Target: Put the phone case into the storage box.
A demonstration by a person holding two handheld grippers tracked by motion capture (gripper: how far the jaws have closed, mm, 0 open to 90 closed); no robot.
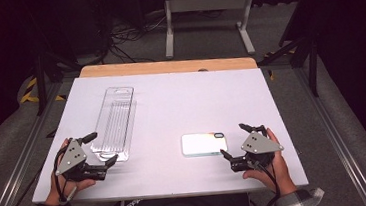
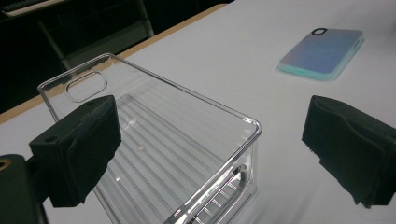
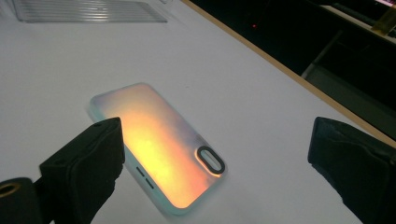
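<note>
- The white worktop (image 1: 171,109) carries two things: a clear plastic tray (image 1: 115,121) on the left half and a phone case (image 1: 204,143) right of centre, near the front edge, the two well apart with bare surface between them.
- A strip of bare wood (image 1: 168,66) shows along the worktop's far edge; the tray's far end lies near it but short of it.
- The left gripper (image 1: 97,150) sits at the tray's near end, fingers (image 2: 77,149) spread wide; in the left gripper view the tray's near corner lies between them, and I cannot tell whether either one touches it.
- The right gripper (image 1: 234,141) sits just right of the phone case, fingers (image 3: 84,168) spread wide; in the right gripper view the case's camera-cutout end lies between them, and one finger overlaps its edge, contact unclear.
- Open worktop lies beyond the case toward the far edge; the right edge is close behind the right hand (image 1: 269,168).
- The tray is long, rectangular, transparent and glossy, with a ribbed floor, rounded corners and an oval handle slot in each end.
- The case is flat, with rounded corners, a pale mint rim, an iridescent back glowing orange in the right gripper view, and a black-ringed oval cutout.
</note>
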